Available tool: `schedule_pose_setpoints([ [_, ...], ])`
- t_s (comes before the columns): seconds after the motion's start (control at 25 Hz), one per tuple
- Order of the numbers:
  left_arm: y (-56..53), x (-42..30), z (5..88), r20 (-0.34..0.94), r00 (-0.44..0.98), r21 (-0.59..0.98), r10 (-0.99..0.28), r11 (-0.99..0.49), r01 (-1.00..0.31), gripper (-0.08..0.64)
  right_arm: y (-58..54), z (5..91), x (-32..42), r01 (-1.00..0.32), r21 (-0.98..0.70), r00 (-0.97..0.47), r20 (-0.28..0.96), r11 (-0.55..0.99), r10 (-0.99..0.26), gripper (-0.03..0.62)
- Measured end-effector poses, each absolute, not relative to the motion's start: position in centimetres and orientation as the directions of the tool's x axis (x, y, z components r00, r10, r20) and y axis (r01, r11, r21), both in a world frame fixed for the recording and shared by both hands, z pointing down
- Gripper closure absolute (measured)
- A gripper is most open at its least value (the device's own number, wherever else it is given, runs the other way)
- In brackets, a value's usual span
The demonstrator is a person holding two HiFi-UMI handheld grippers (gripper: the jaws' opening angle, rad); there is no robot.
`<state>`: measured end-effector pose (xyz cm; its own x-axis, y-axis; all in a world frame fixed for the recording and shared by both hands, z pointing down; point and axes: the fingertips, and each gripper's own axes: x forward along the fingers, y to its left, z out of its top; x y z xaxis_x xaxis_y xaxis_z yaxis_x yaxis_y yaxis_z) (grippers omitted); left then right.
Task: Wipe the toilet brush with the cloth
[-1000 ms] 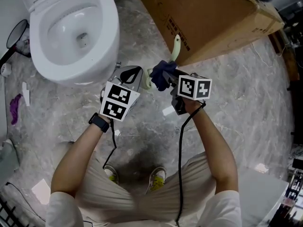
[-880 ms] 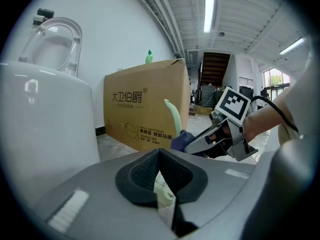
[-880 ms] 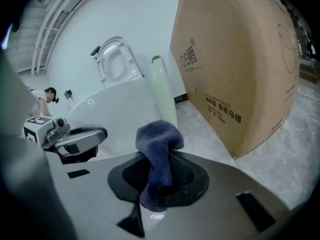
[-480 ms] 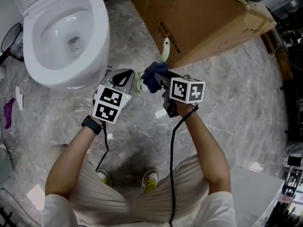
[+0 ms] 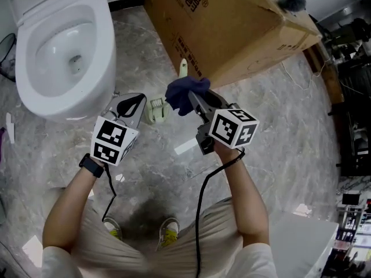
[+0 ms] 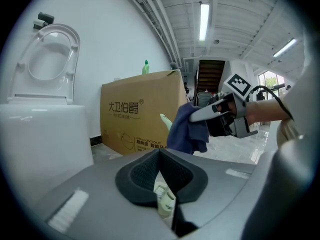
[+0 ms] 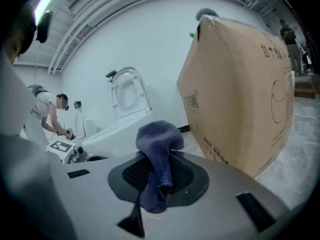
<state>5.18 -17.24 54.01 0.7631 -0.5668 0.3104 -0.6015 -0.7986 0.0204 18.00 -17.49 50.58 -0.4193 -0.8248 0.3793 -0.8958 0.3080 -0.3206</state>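
Seen from above, a person stands on a grey marbled floor holding two grippers. At centre frame, the left gripper has its jaws closed on the pale green toilet brush near its head. The handle runs toward the upper right. The right gripper has its jaws clamped on a dark blue cloth, which sits against the handle just right of the head. A white toilet fills the upper left and a cardboard box the upper right.

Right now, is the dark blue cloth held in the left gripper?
No, the right gripper is shut on the dark blue cloth.
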Motion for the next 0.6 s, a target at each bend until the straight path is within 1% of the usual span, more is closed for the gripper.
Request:
schedule_pose_setpoints([
  [0.2, -17.1, 5.7, 51.7, 0.26, 0.79, -0.033, -0.555, -0.823, -0.567, 0.56, -16.9, 45.1, 19.8, -0.882, -0.328, -0.421, 0.221, 0.339, -0.88, 0.525],
  [0.28, -16.8, 6.5, 50.6, 0.233, 0.803, -0.08, -0.549, -0.833, -0.547, 0.56, -16.1, 44.0, 20.7, -0.881, -0.332, -0.413, 0.194, 0.336, -0.89, 0.523],
  [0.4, -17.0, 6.7, 49.9, 0.215, 0.798, -0.112, -0.563, -0.826, -0.552, 0.56, -14.9, 44.9, 20.8, -0.887, -0.319, -0.412, 0.227, 0.333, -0.882, 0.523],
  [0.6, -17.7, 5.9, 50.1, 0.209, 0.761, -0.082, -0.614, -0.786, -0.612, 0.56, -14.0, 47.2, 20.5, -0.913, -0.208, -0.402, 0.327, 0.35, -0.855, 0.523],
])
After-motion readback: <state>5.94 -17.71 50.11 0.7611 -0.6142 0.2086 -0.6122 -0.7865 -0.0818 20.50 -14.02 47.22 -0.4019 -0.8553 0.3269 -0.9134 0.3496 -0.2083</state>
